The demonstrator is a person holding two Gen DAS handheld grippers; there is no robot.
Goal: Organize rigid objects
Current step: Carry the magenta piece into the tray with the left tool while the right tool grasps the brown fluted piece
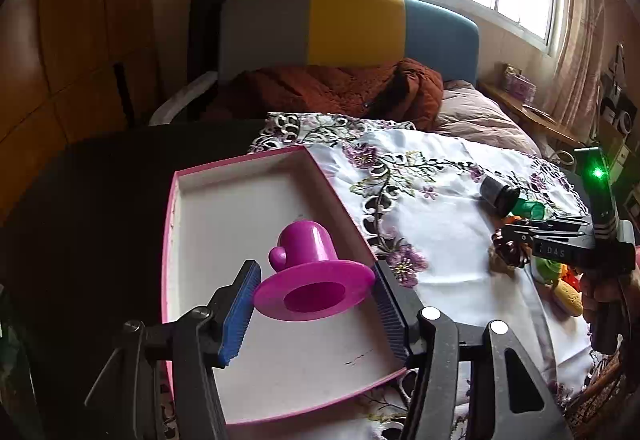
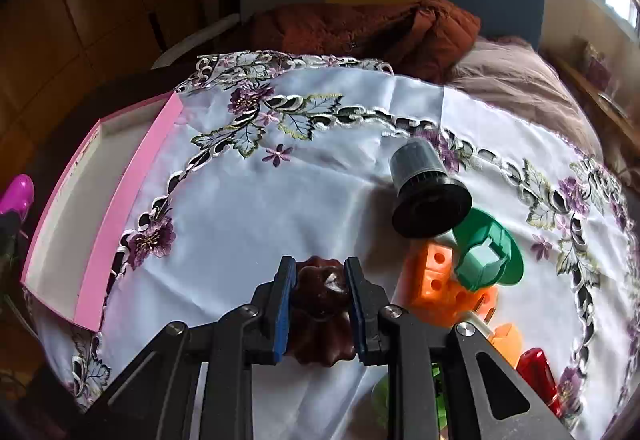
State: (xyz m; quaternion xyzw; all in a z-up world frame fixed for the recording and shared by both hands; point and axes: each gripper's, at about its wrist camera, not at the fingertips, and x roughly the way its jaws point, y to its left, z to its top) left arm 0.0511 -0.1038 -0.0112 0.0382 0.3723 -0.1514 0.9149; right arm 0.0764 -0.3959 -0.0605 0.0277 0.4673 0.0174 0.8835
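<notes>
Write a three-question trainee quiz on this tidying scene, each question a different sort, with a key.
1. True or false: the left gripper holds the magenta funnel-shaped piece above the pink tray.
2. What is the right gripper shut on? A) green piece B) brown fluted piece C) black piece
3. Fill in: the black flared piece lies on the embroidered ____.

Key: 1 true. 2 B, the brown fluted piece. 3 tablecloth.

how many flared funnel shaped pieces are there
3: purple funnel in the left gripper over the pink box; black funnel and green funnel on the cloth. More may be hidden.
</notes>
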